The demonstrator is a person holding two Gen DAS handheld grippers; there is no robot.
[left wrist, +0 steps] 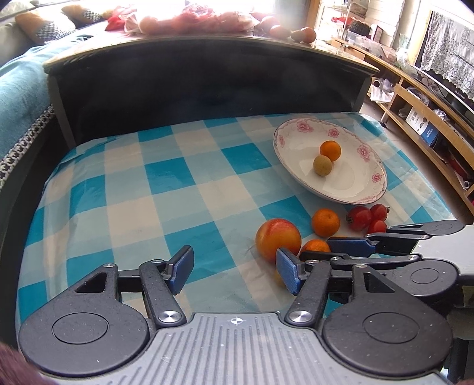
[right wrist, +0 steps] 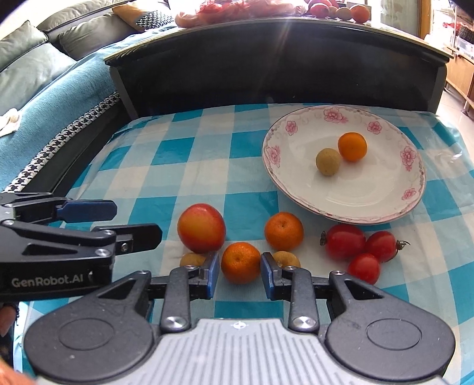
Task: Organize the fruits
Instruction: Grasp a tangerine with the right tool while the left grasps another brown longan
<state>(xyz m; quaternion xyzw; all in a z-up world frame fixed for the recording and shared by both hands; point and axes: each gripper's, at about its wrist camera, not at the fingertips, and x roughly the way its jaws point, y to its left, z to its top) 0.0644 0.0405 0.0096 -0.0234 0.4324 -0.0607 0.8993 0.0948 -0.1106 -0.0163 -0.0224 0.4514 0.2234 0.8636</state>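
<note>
My right gripper [right wrist: 240, 278] is shut on a small mandarin [right wrist: 240, 262] that rests on the blue checked cloth; both blue pads touch its sides. Around it lie a red-yellow apple [right wrist: 201, 227], a second mandarin [right wrist: 283, 231], two longans [right wrist: 192, 259] and three cherry tomatoes [right wrist: 345, 241]. The flowered white plate [right wrist: 355, 192] behind holds an orange [right wrist: 352, 146] and a longan [right wrist: 328, 161]. My left gripper [left wrist: 235, 271] is open over bare cloth with nothing between its pads. The apple [left wrist: 278, 238] sits just beyond its right pad.
A dark low table [left wrist: 207, 74] rises behind the cloth, with bagged fruit [left wrist: 189, 20] on top. A teal-covered sofa [left wrist: 20, 88] runs along the left. A wooden shelf unit [left wrist: 429, 112] stands to the right. The left half of the cloth [left wrist: 133, 192] is bare.
</note>
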